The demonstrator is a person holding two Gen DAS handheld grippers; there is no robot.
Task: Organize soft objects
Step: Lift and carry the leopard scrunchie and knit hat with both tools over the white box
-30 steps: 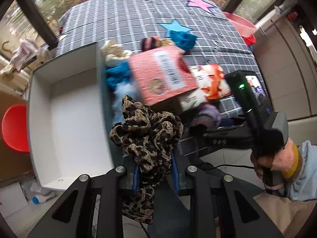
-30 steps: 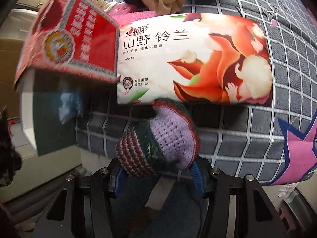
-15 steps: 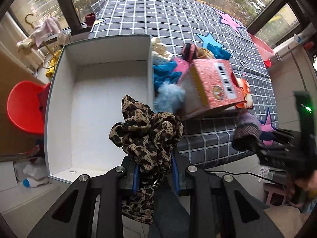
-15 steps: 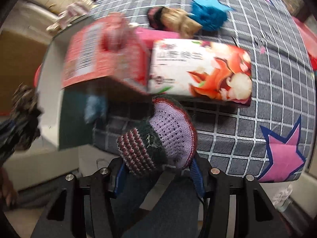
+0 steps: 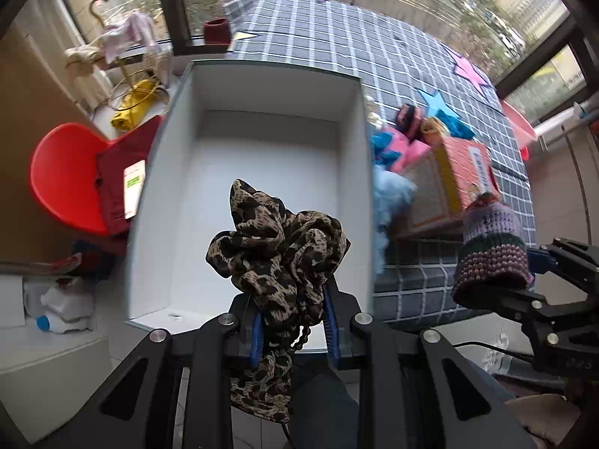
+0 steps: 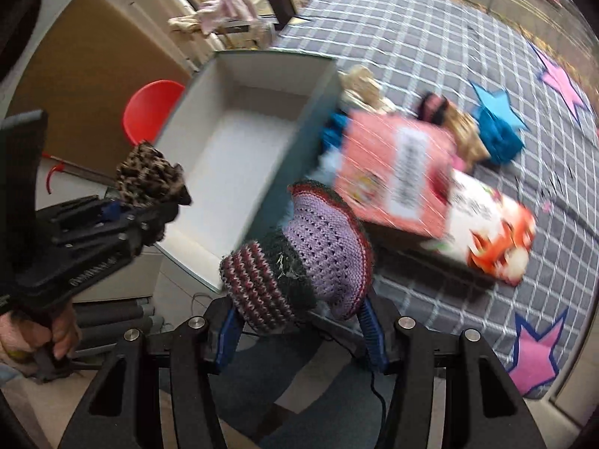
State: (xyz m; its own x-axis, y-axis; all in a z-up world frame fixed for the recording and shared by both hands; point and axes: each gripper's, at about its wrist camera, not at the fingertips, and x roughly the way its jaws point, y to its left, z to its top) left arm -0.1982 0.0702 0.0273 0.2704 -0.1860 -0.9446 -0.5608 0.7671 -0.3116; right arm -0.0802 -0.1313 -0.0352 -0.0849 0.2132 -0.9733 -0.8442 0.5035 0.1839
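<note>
Left gripper (image 5: 294, 331) is clamped on a leopard scarf (image 5: 279, 250) over the white box (image 5: 352, 119); right gripper (image 6: 299, 327) pinches a knit hat (image 6: 299, 258) beside it. Both look light, limp and squashy, best held by a bunched fold. Checked bedspread (image 6: 430, 37) carries the remaining clutter by big windows.
</note>
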